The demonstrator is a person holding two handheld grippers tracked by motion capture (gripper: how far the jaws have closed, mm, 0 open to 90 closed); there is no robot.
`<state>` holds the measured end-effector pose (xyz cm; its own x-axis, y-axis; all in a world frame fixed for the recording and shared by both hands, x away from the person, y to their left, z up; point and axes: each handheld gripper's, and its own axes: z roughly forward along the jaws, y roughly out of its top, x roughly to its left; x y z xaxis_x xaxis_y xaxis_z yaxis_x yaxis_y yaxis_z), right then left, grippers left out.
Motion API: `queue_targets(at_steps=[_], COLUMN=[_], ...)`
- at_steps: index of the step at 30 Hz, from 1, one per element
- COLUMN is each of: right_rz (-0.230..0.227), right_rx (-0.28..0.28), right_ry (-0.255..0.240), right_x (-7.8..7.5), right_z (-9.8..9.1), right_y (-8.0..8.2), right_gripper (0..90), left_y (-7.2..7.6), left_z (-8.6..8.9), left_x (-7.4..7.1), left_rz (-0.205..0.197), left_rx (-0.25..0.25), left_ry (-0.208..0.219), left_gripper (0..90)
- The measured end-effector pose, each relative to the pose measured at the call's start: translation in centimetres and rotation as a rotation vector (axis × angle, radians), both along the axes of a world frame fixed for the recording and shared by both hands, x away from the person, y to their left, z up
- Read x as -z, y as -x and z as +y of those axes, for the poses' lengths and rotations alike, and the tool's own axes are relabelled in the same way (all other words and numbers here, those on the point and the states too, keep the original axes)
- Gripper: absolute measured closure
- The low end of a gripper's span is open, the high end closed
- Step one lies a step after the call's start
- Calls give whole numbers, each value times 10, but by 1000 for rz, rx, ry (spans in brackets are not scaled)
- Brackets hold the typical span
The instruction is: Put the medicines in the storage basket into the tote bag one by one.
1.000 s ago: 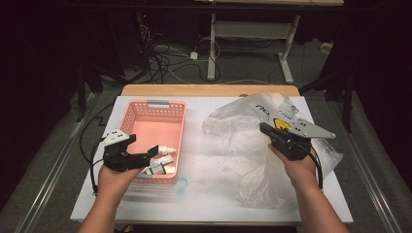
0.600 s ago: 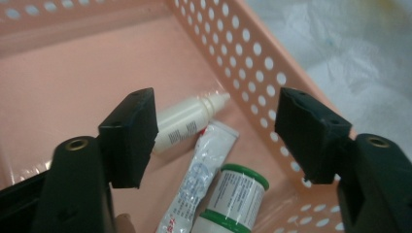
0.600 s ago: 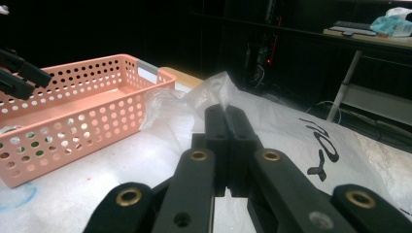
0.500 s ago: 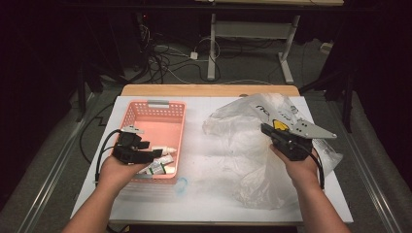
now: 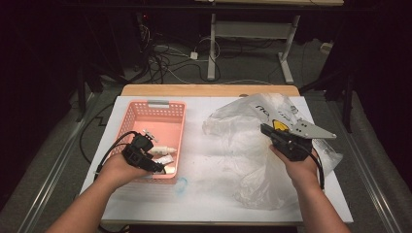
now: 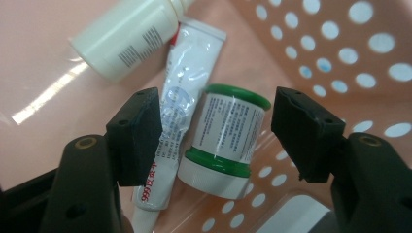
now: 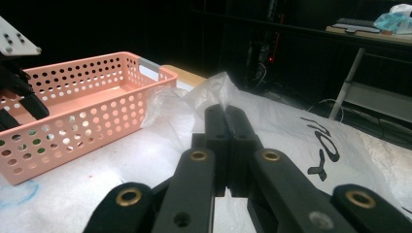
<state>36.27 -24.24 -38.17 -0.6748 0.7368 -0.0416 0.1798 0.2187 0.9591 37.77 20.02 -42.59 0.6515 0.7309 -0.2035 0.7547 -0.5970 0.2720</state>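
Observation:
A pink perforated basket (image 5: pixel 158 103) stands on the white table's left half. My left gripper (image 5: pixel 156 159) reaches down into its near end. In the left gripper view my left gripper (image 6: pixel 221 128) has just been closing. Its jaws stand apart on either side of a green-capped white jar (image 6: pixel 221 148), with a gap showing at the right pad. A white tube (image 6: pixel 182 97) lies under the left pad, and a white bottle (image 6: pixel 126 36) lies beyond. My right gripper (image 5: pixel 266 129) (image 7: pixel 226 121) is shut, pinching a fold of the clear plastic bag (image 5: pixel 243 145) (image 7: pixel 291 126).
The crumpled bag spreads over the table's right half and past my right hand. The basket (image 7: pixel 87 107) walls (image 6: pixel 340 43) close in around the left jaws. Cables and desk legs lie on the dark floor beyond the table's far edge.
My left hand has moved right and down into the basket's near end, over the jar and tube. The right hand and the bag have stayed put.

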Motion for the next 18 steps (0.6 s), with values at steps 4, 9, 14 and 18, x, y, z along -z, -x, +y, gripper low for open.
queue_targets(at_steps=[4, 9, 14, 18], right_rz=[0, 5, 6, 6], right_rx=[-1, -3, 3, 5], right_ry=[-3, -9, -18, -24], right_x=[0, 0, -1, -1], right_z=[-1, -1, -4, -4], right_y=[0, 1, 1, 1], right_gripper=[900, 900, 900, 900], left_y=[-6, -13, -14, -16], left_z=[-2, -6, -14, -17], left_x=[1, 3, 8, 10], left_rz=[42, 76, 77, 94], left_rx=[22, 43, 78, 86], left_ry=[-4, -18, -83, -105], left_gripper=[404, 432, 489, 487])
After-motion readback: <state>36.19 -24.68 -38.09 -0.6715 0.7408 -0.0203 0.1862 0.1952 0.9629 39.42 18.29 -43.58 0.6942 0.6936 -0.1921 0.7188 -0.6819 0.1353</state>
